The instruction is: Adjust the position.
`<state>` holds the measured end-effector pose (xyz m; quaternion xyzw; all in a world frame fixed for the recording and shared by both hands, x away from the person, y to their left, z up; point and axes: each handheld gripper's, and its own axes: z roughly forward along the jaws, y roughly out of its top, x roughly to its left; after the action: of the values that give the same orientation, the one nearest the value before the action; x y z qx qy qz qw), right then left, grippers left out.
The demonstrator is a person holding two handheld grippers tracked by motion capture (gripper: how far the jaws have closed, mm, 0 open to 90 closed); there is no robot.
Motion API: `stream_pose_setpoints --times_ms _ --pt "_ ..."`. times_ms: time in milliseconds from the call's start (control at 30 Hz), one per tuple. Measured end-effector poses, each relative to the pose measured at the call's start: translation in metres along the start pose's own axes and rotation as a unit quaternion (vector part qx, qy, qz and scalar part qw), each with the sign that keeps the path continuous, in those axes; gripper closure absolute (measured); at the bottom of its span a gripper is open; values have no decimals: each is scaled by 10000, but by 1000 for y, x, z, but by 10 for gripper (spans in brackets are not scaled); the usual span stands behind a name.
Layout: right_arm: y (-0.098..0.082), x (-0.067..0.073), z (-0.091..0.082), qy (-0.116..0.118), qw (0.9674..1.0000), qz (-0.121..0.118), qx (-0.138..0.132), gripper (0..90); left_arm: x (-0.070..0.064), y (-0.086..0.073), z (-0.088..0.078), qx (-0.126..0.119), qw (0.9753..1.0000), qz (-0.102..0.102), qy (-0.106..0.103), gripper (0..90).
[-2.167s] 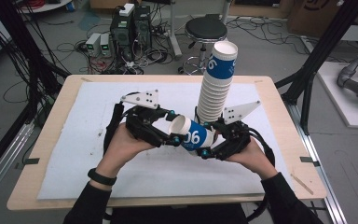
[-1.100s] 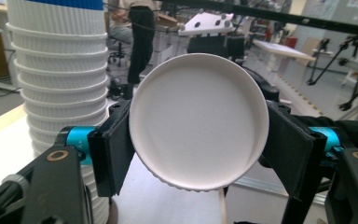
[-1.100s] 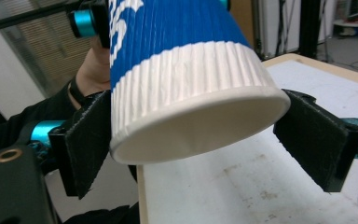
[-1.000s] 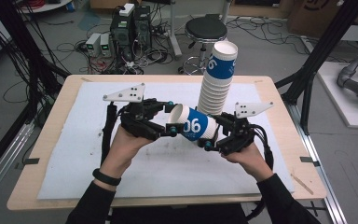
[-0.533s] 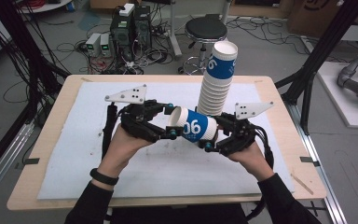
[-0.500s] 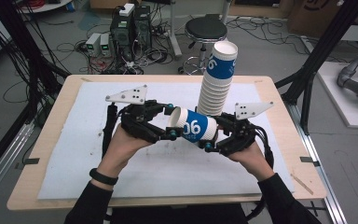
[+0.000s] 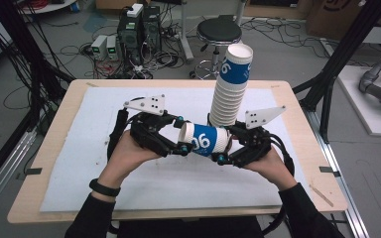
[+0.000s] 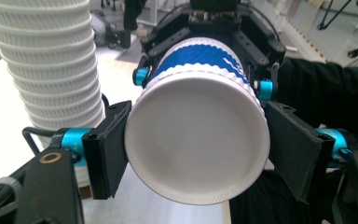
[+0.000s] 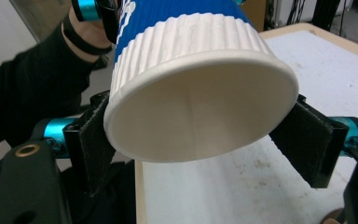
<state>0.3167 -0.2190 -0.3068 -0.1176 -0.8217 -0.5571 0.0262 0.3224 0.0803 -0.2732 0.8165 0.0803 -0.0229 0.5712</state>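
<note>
The cup (image 7: 208,140) lies sideways in the air above the tabletop (image 7: 54,148), just in front of the stack (image 7: 230,89) (blue band, white ribs). The left gripper (image 7: 181,134) clamps 1 end. The right gripper (image 7: 223,151) has just been closing around the other end, its pads (image 9: 91,140) at the cup's sides.

A blue-and-white paper cup (image 7: 207,141) is held on its side above the white mat (image 7: 104,163), between the left gripper (image 7: 182,135) and the right gripper (image 7: 225,148). The right gripper's jaws have just been closing around the cup. A tall stack of cups (image 7: 231,87) is seen standing just behind.
</note>
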Motion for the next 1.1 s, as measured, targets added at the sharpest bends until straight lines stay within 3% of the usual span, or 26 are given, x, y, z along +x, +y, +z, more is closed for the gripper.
stream_pose_setpoints --times_ms 233,367,467,667,833,900,1100 --pt "1 0 -2 40 10000 -24 9 191 1 -1 0 -70 9999 -9 -80 296" --pt "2 -1 -3 32 10000 -16 -84 164 3 -3 1 -286 9994 -73 -157 297" --pt "2 -1 -5 32 9997 27 -239 150 4 -4 1 -429 9989 -2 -189 297" --pt "4 1 -12 10 9980 115 -626 145 4 -4 -1 -750 9970 40 -203 298" --pt "5 2 -13 -72 9966 189 -800 134 5 -5 -2 -1000 9948 13 -191 298" --pt "5 3 -12 -53 9963 224 -823 135 7 -8 -1 -1146 9930 -57 -293 298" --pt "5 3 -11 -46 9963 184 -843 156 6 -8 2 -1034 9943 -40 -273 298"
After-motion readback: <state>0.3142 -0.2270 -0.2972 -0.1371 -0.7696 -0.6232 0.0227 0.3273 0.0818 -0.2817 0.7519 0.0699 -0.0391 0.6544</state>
